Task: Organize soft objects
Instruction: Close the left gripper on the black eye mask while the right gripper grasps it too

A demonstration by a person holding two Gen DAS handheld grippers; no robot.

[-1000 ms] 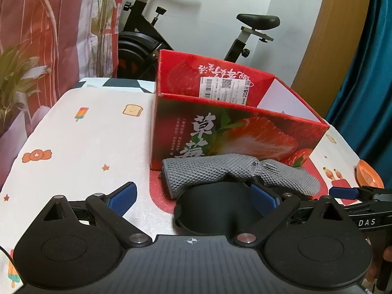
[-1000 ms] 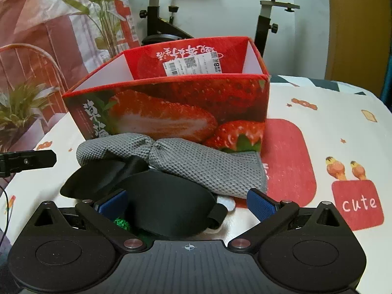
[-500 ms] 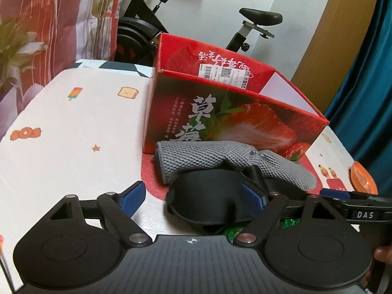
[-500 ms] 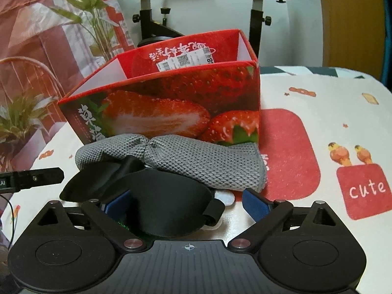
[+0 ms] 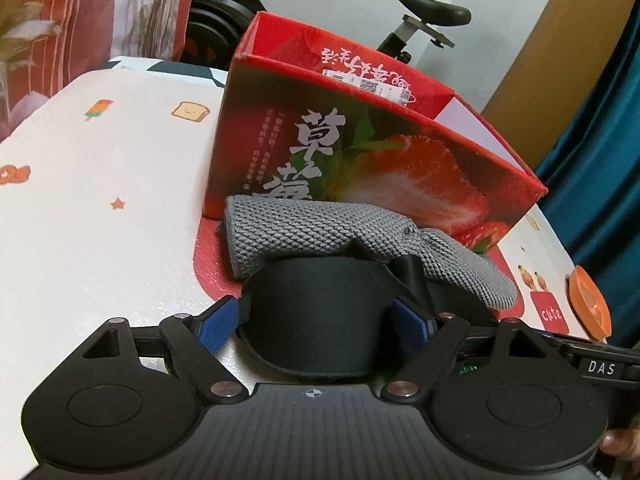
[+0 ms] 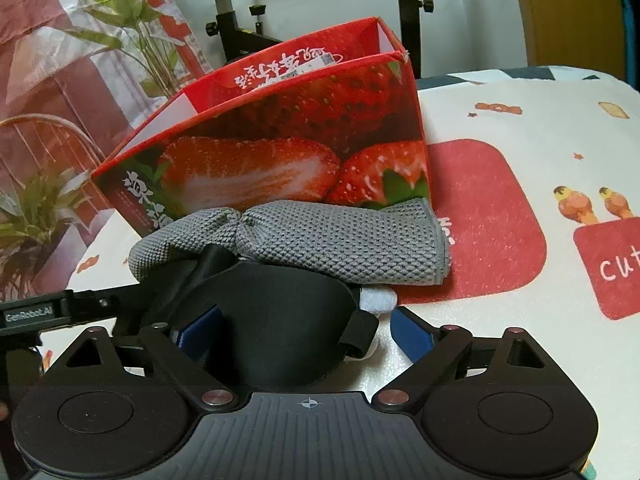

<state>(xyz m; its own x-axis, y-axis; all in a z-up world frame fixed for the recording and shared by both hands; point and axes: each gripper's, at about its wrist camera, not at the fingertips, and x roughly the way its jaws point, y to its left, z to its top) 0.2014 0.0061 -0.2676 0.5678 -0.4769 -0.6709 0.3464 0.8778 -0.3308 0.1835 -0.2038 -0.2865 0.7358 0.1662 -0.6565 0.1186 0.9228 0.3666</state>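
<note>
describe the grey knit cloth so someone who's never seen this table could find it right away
Start at the red strawberry box standing on the patterned tablecloth. The grey knit cloth lies along the foot of its front wall, pinched near one end. It is the only grey, pebbly-textured piece; the smooth black eye mask lies in front of it, partly tucked under its edge.

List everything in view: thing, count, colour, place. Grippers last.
strawberry box: one, red, open-topped, on the table behind the cloth
knitted cloth: one, grey, lying against the box front
eye mask: one, black, in front of the cloth
white item: one, mostly hidden under the cloth
tablecloth: one, white with cartoon prints
orange disc: one, right table edge
exercise bike: one, black, behind the table
left gripper: black with blue pads, astride the mask's one end
right gripper: same, jaws closing around the mask's other end
</note>
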